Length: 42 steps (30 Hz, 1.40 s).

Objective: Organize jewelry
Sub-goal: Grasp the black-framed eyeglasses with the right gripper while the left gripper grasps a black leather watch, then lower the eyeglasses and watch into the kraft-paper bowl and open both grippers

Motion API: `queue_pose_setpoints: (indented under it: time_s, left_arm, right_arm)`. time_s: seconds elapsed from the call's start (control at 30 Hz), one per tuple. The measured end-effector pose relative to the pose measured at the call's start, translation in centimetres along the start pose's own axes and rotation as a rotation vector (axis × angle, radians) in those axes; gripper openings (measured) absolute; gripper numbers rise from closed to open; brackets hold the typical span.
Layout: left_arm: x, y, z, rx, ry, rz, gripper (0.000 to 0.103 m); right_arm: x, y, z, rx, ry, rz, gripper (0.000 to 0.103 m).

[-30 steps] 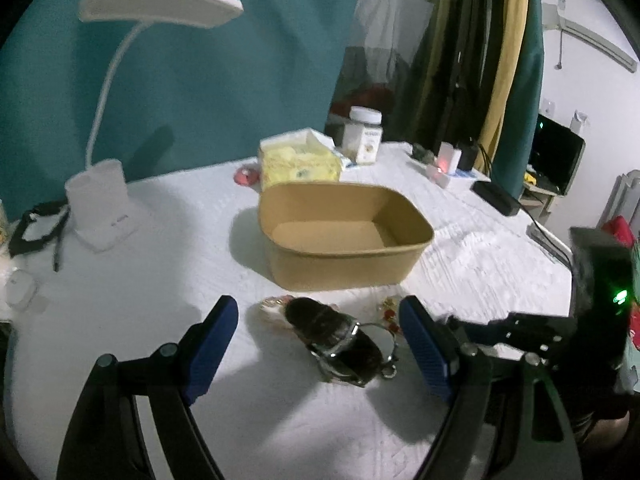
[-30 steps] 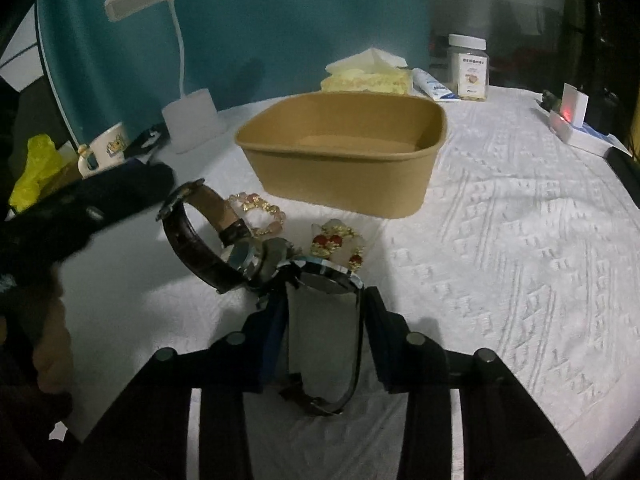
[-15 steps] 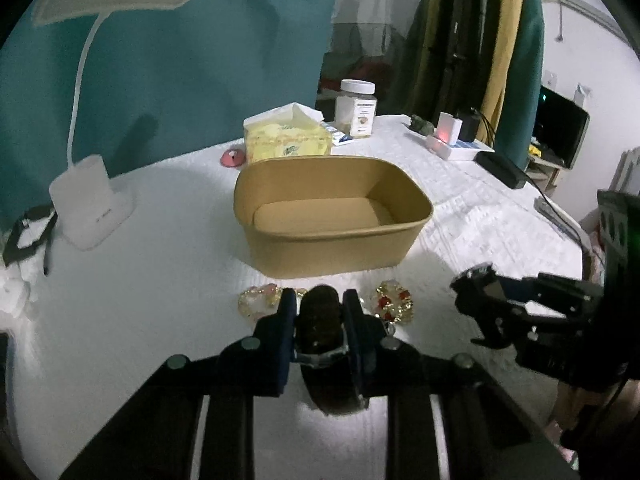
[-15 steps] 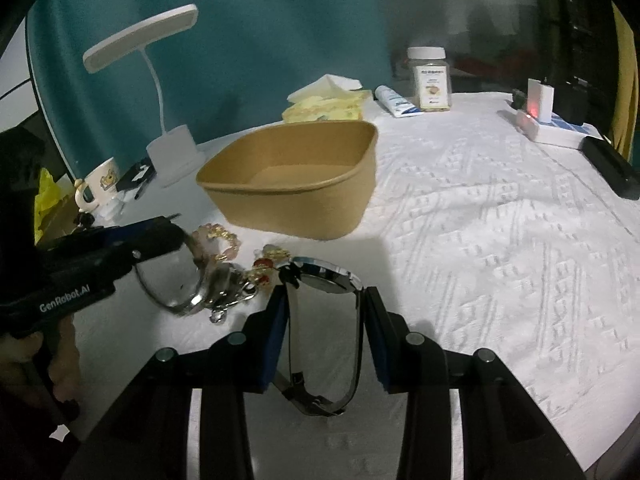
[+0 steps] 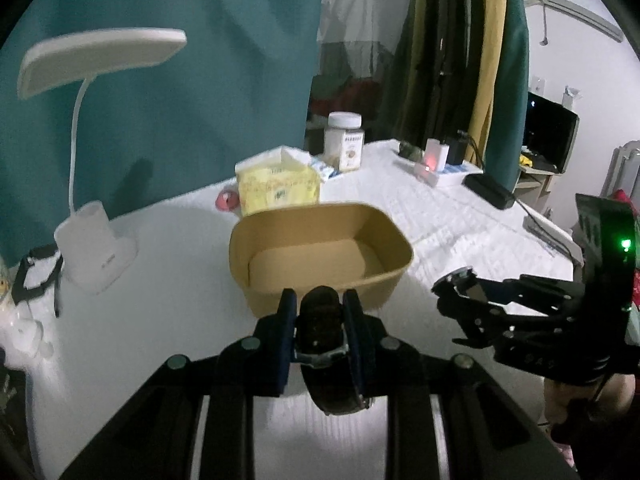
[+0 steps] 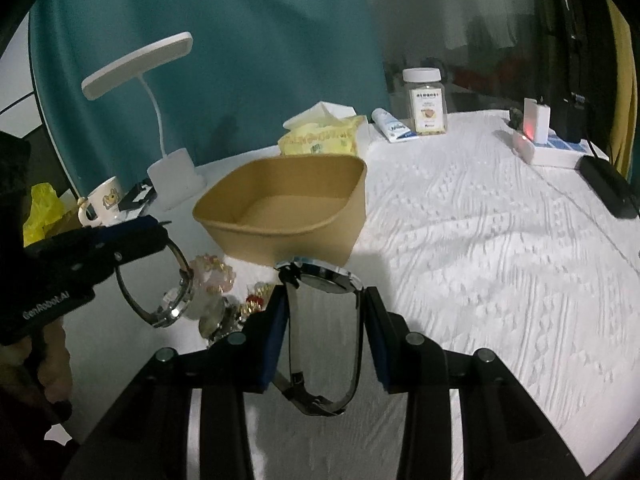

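Observation:
My left gripper (image 5: 320, 312) is shut on a dark leather-strap watch (image 5: 322, 340), held off the white tablecloth just in front of the brown paper box (image 5: 320, 240). My right gripper (image 6: 324, 312) is shut on a silver metal-band watch (image 6: 320, 280), also lifted, near the box's (image 6: 288, 204) front corner. In the right wrist view the left gripper (image 6: 160, 228) hangs at the left with the dark watch (image 6: 168, 300) dangling under it. A pink bead bracelet (image 6: 212, 276) and a gold-and-red bracelet (image 6: 256, 300) lie on the cloth between the two grippers.
A white desk lamp (image 5: 92, 248) stands at the back left, with a mug (image 6: 102, 204) beside it. A yellow tissue pack (image 5: 278, 188) and a jar (image 5: 344, 140) are behind the box. A charger (image 6: 536, 124) and black power brick (image 6: 608, 188) sit far right.
The left gripper closed on the dark watch and lifted it off the cloth. The right gripper rose with the metal watch. Both now sit closer to the box.

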<state>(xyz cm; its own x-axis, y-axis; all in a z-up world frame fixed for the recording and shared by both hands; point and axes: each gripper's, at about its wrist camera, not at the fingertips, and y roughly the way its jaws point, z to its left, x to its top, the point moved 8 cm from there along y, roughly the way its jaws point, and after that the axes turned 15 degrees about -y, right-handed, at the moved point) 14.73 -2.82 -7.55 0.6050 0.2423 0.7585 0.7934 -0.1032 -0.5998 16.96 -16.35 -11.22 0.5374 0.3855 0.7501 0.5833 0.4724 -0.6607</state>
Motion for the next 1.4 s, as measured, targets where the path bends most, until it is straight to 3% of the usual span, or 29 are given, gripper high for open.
queue_pose_setpoints:
  time_s: [0.6, 1.03, 1.07, 1.17, 1.2, 1.4]
  left_arm:
    - [6.3, 3.3, 1.5, -0.015, 0.007, -0.07, 0.022]
    - [8.4, 8.4, 3.5, -0.024, -0.052, -0.03, 0.023]
    - [8.4, 8.6, 3.6, -0.025, -0.058, -0.027, 0.024]
    - [8.6, 8.5, 4.0, -0.014, -0.06, -0.044, 0.045]
    - [8.6, 8.4, 4.2, -0.018, -0.068, -0.049, 0.048]
    - [8.3, 7.3, 5.0, -0.007, -0.084, -0.058, 0.049]
  right_arm:
    - [7.3, 3.7, -0.9, 0.009, -0.093, -0.051, 0.036]
    - [10.2, 8.5, -2.6, -0.012, -0.104, -0.029, 0.038]
    - [10.2, 8.8, -2.7, -0.015, -0.102, -0.021, 0.041]
    - [10.2, 9.1, -2.9, -0.02, -0.091, -0.02, 0.047]
    - [10.2, 9.1, -3.0, -0.02, -0.088, -0.022, 0.048]
    - [9.6, 8.7, -3.4, -0.038, -0.073, -0.013, 0.05]
